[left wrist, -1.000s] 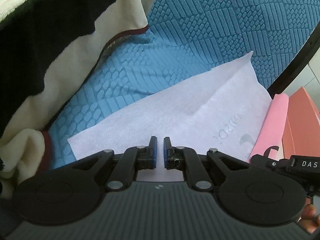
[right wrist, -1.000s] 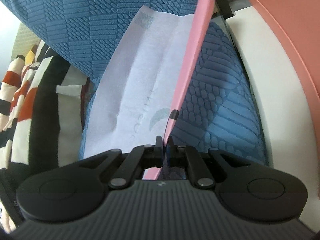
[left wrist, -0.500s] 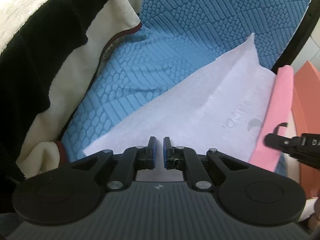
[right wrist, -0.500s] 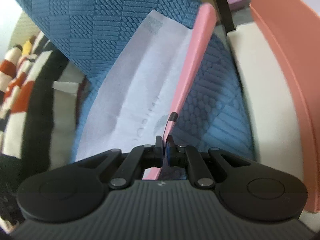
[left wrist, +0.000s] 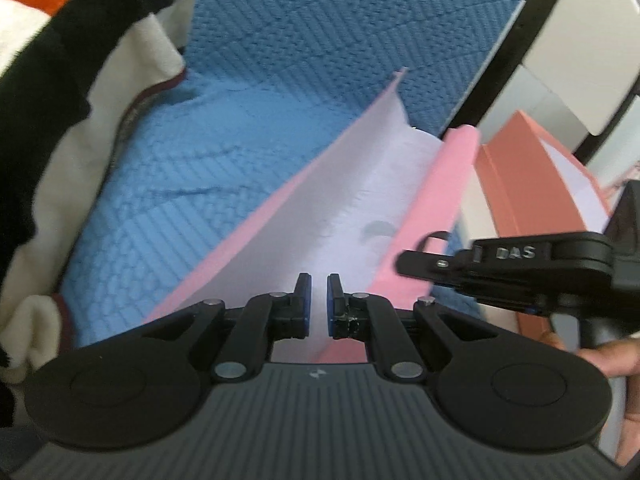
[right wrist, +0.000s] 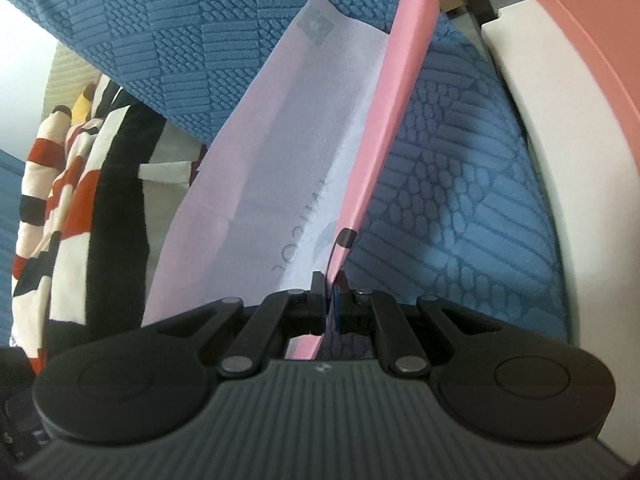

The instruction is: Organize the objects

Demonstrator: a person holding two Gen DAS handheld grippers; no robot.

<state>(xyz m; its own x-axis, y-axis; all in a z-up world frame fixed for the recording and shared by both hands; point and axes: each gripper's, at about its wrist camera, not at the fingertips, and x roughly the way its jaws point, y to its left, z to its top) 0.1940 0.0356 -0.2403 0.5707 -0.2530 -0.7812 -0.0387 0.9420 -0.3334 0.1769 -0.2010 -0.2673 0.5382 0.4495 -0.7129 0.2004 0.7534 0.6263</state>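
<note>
Right gripper (right wrist: 327,294) has its fingers clenched on the near edge of the pink folder (right wrist: 394,120), pinching it just below a small black tab (right wrist: 346,236). The folder stands open in a V over the blue cushion (right wrist: 440,208), its left flap leaning toward the striped blanket (right wrist: 72,184). Inside lies a white sheet (right wrist: 320,152); faint grey lettering runs along it near the fingers, mirrored and too soft to read, with a grey crescent mark beside it and a small square patch at the far corner.

From the left wrist view, the left gripper (left wrist: 319,304) sits low over the sheet, fingers nearly closed with a narrow gap and nothing visibly caught between them. The other gripper reaches in from the right, and "DAS" (left wrist: 515,253) reads on its black arm. A hand (left wrist: 616,360) shows at the right edge behind it. An orange box (left wrist: 532,184) sits just right of the folder, against a white ledge (right wrist: 532,160).
</note>
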